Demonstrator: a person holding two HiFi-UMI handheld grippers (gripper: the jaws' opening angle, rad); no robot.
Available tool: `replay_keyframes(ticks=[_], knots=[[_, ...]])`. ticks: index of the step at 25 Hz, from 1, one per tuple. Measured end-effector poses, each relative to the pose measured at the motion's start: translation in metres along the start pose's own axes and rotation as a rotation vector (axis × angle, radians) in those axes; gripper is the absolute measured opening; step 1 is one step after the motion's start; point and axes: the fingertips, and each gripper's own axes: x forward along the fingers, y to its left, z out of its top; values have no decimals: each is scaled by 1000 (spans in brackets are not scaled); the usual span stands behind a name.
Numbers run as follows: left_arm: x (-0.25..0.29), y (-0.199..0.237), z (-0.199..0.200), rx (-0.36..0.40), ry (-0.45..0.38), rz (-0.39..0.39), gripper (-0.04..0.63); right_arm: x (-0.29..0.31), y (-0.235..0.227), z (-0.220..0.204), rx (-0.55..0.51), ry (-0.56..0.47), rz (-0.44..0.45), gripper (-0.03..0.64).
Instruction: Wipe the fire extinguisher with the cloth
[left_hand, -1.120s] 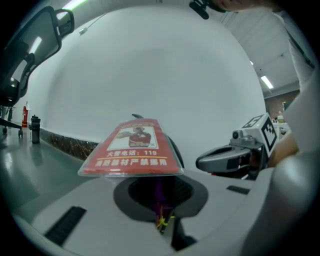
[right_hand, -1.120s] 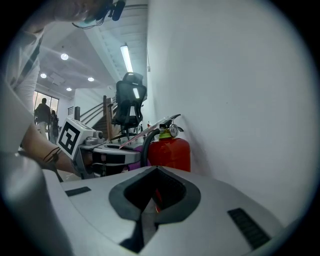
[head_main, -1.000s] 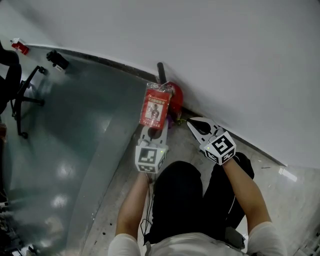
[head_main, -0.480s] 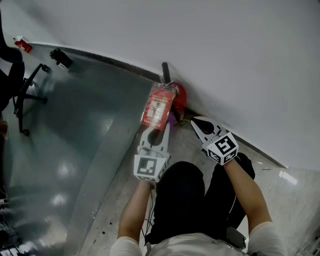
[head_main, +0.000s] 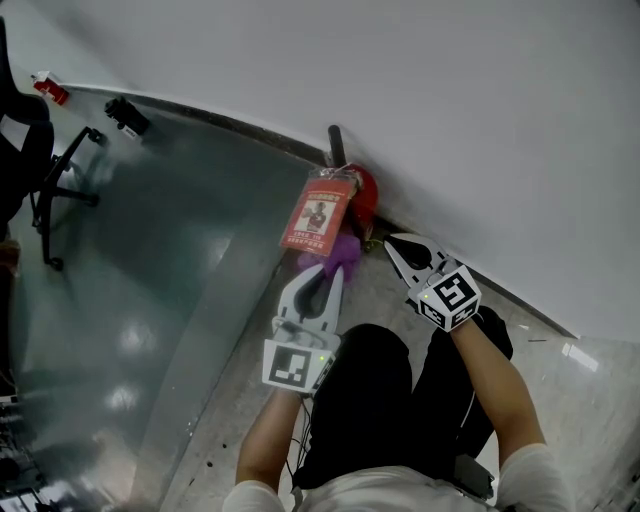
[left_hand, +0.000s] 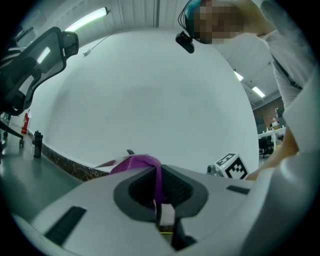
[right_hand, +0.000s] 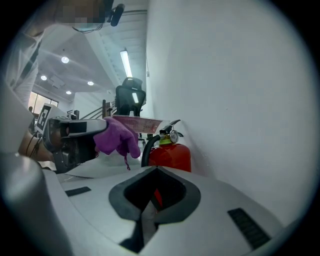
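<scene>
left fingers (left_hand: 90, 205) clenched on the fuzzy purple cloth (right_hand: 114, 136); press it flat on the red fire extinguisher (right_hand: 172, 155) ahead. right fingers (right_hand: 240, 210) closed, empty.

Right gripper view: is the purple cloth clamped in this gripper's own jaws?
No, the purple cloth hangs from the left gripper off to the side, and nothing sits between the right gripper's jaws.
</scene>
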Motion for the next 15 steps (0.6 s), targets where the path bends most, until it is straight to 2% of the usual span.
replay_keyframes(ticks=[8,13,15], knots=[[-20,-9,10,24,-19,-10,28,-3,-1,2,-3,-13,4,13],[-25,-15,17,48,-17,12,28,-5,-11,6,12,-36,-9,14],[-30,-14,22,36,-28,19,28,-6,-15,6,14,-38,-24,13]])
